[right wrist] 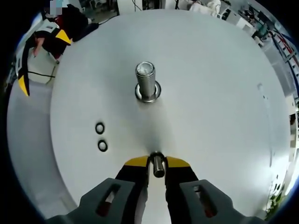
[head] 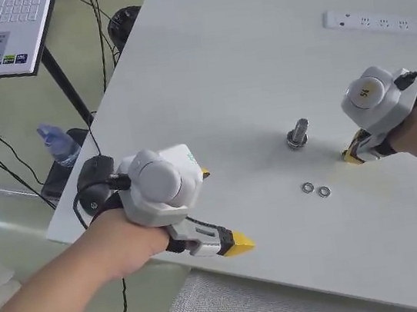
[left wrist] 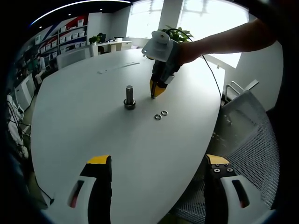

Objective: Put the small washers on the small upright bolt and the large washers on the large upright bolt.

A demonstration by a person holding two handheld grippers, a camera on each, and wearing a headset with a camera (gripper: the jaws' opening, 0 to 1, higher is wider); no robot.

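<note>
Two small washers (head: pixel 308 187) lay on the table (head: pixel 220 69) near one big upright bolt (head: pixel 298 134). We saw the right gripper (right wrist: pixel 158 161) clamped on one small metal piece (right wrist: pixel 159 168), half hidden. The left gripper (left wrist: pixel 158 161) had its jaws wide apart.

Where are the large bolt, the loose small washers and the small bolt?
large bolt (right wrist: pixel 146 79): right gripper view, threaded shank.
small washers (head: pixel 307 187): head view, left one of the pair.
small bolt (right wrist: pixel 158 166): right gripper view, end showing between the shut jaws.
</note>
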